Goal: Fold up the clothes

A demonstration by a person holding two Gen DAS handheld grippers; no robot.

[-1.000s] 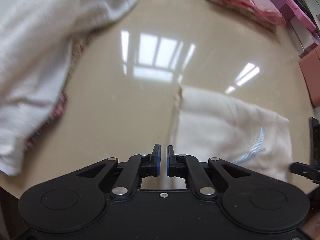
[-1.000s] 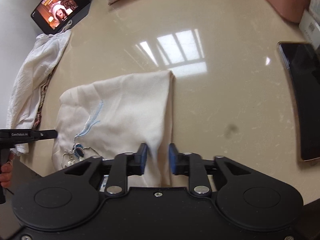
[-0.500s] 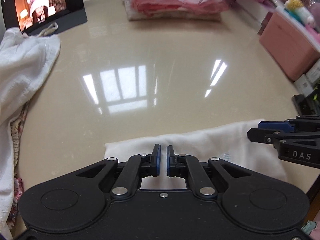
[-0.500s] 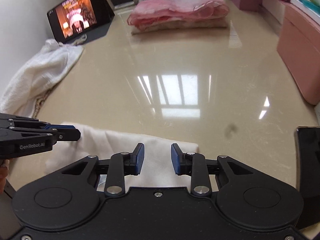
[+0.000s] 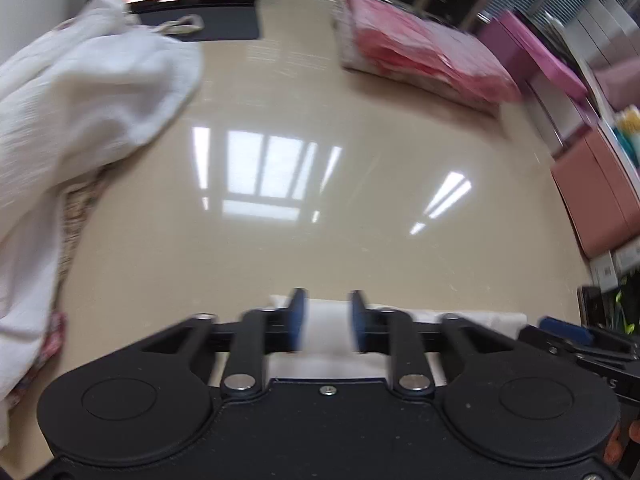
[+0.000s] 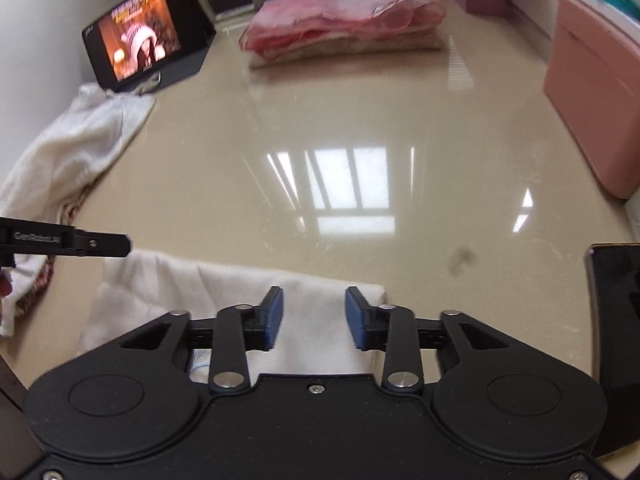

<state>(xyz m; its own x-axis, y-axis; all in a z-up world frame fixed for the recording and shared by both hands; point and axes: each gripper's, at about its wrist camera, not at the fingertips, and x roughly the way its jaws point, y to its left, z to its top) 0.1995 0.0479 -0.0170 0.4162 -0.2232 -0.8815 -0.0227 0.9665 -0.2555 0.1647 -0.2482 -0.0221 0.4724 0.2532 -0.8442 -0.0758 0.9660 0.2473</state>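
Hiding near half of folded cream garment: left tongs, right tongs, both spread, gripping nothing.

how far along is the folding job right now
Done: a pink folded stack sits at the far end of the table, and the cream garment lies folded at the near edge. In hand: nothing; left gripper and right gripper are both open above it. Left: the crumpled white pile.

Both wrist fisheyes sit low and near the table, facing its far end; both share the screen upper left and pink stack.
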